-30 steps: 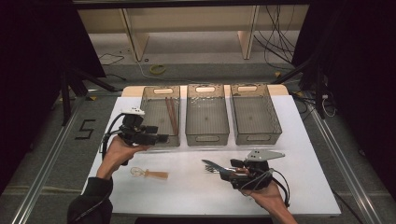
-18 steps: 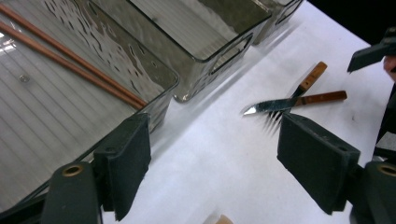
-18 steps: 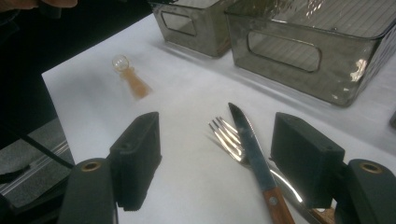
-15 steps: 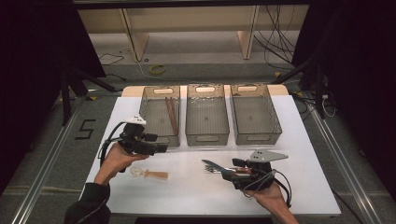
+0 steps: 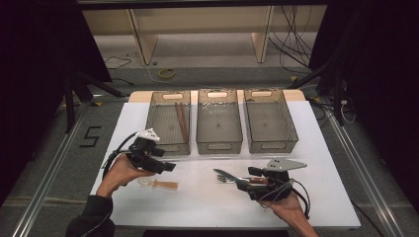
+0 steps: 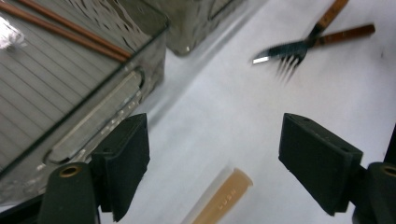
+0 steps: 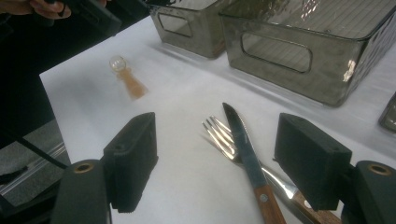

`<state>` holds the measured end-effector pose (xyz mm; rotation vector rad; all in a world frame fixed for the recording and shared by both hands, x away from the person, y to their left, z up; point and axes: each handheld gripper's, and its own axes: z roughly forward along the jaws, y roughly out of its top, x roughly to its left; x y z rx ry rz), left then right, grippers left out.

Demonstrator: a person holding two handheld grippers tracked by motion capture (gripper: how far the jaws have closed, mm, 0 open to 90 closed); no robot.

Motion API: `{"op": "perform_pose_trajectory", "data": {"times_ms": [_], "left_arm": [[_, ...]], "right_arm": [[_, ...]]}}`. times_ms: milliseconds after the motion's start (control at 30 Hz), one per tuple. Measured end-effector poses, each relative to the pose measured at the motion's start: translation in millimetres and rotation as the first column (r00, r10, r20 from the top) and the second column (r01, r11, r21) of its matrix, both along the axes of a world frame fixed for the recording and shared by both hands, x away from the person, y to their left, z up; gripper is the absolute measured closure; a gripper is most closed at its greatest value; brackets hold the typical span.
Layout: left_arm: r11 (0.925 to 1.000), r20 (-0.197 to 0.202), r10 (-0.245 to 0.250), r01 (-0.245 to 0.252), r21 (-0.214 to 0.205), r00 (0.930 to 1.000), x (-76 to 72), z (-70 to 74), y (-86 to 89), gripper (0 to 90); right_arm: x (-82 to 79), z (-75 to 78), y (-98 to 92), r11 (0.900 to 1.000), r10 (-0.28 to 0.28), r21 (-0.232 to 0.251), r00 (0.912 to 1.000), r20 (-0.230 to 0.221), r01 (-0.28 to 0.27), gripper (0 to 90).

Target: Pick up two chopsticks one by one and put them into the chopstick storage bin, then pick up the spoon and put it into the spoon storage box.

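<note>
Both tongs stand released. The right tongs (image 7: pixel 217 163), jaws just widened, straddle the knife (image 7: pixel 245 154) lying across the fork (image 7: pixel 224 137) on the bench (image 5: pixel 207 207); drop squarely over its wooden handle before clenching. The spoon (image 6: pixel 219 198) lies just below the left tongs (image 6: pixel 212 158).

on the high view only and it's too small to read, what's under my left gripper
Observer: In the left gripper view, a spoon with a tan handle lies on the table between the open jaws of the left gripper, untouched.
Operator: and the right one, holding anything
Observer: No. In the right gripper view the right gripper is open, its jaws just opening, with a knife lying across a fork between them.
Operator: knife handle metal or wood
Observer: Wood, with a metal rivet near the blade.
</note>
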<state>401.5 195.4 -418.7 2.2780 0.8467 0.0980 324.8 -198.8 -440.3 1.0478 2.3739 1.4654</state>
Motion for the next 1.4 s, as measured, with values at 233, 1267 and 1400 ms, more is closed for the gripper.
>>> {"op": "perform_pose_trajectory", "data": {"times_ms": [233,1267,1400], "left_arm": [[0.9965,0.001,-0.007,0.007,0.084,1.0000,-2.6,-7.2,0.3,24.2],[0.9327,-0.082,-0.184,0.200,0.300,0.9796,-13.2,-36.9,-13.3,28.5],[0.9158,-0.088,-0.209,0.226,0.332,0.9740,-14.3,-41.3,-15.0,31.6]], "right_arm": [[-1.3,0.4,2.5,0.9999,0.010,-0.006,0.9999,0.004,-0.010,30.5],[-1.2,-0.4,4.6,0.9998,0.014,-0.016,0.9999,-0.001,-0.014,30.6],[-1.8,-0.7,5.2,0.9996,0.018,-0.020,0.9998,-0.001,-0.018,30.6]]}}
